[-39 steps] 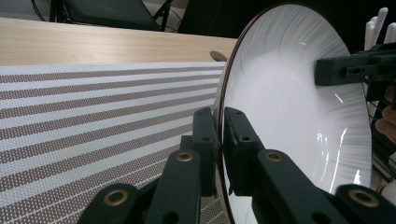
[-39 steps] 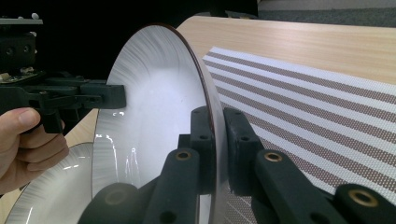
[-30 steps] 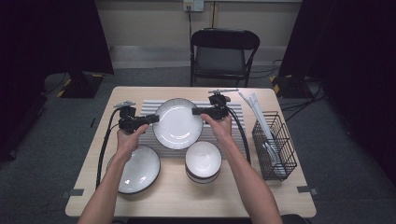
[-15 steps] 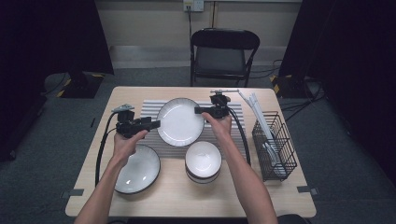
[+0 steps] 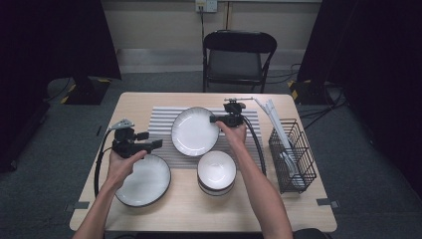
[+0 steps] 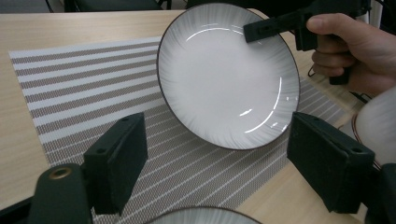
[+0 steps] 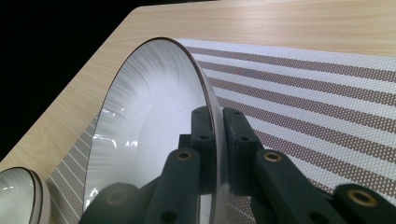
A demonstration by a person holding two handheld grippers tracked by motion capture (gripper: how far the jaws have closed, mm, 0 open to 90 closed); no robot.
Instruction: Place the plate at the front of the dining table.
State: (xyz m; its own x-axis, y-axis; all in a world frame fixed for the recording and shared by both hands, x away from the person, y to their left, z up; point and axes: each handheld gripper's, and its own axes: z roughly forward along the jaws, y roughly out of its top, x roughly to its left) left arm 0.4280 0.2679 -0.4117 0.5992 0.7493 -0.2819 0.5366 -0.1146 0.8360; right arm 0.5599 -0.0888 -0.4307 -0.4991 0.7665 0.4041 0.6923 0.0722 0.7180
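A white plate (image 5: 195,131) with a dark rim stands tilted over the striped placemat (image 5: 161,117). My right gripper (image 5: 215,119) is shut on its right rim. In the right gripper view the two jaws pinch the plate's (image 7: 140,116) edge between them, at the right gripper (image 7: 215,135). My left gripper (image 5: 157,144) hangs left of the plate, apart from it. Its jaws have just been opening and stand wide with nothing between them. In the left gripper view the plate (image 6: 224,79) lies beyond the open left gripper (image 6: 219,154), with the right gripper (image 6: 266,29) clamped on its far rim.
A second white plate (image 5: 143,179) lies at the front left, under my left hand. A stack of white bowls (image 5: 216,171) sits in front of the placemat. A black wire basket (image 5: 292,154) with utensils stands at the right. A folding chair (image 5: 239,55) is behind the table.
The left gripper has let go of the plate's left rim, opened wide and drawn back to the left. The right gripper keeps its hold and has sunk a little with the plate.
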